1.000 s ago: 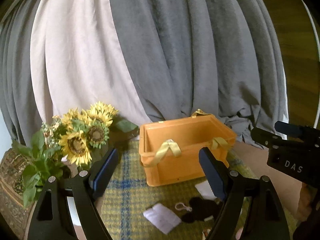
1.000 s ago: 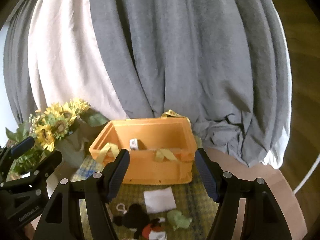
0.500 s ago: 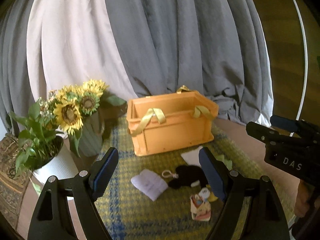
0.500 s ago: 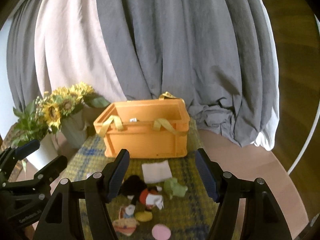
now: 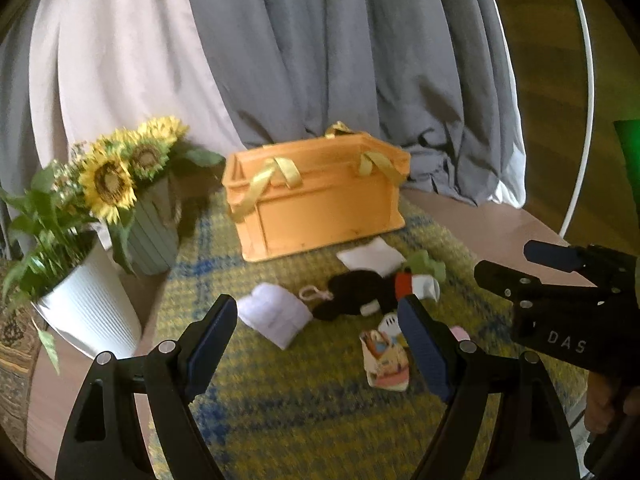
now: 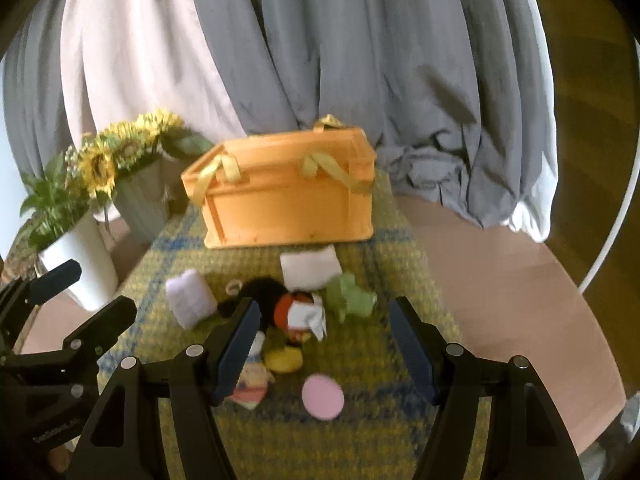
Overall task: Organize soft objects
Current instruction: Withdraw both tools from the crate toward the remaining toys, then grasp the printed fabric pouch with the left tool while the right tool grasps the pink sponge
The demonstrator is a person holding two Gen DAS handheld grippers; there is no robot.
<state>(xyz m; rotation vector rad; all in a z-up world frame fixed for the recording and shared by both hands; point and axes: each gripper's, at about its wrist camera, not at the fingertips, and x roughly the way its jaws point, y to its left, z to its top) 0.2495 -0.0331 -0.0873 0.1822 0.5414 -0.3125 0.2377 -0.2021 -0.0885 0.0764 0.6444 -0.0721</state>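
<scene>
While both the left gripper (image 5: 318, 332) and the right gripper (image 6: 324, 332) hung with jaws spread wide and empty, the soft toys (image 6: 298, 314) lay heaped on the woven yellow-blue mat (image 6: 372, 412) just before the rigid orange crate (image 6: 286, 196). Bare mat lay nearer than the heap. Only the right view showed a round pink pad (image 6: 323, 397) clearly.

A round brown table (image 6: 500, 280) carries a yellow-and-blue plaid mat (image 6: 360, 432) ahead of both grippers, an orange crate (image 6: 288, 200) at its far end with soft toys scattered nearer, while a white plant pot (image 5: 88, 300) and a grey-green sunflower vase (image 5: 154, 236) stand left.
</scene>
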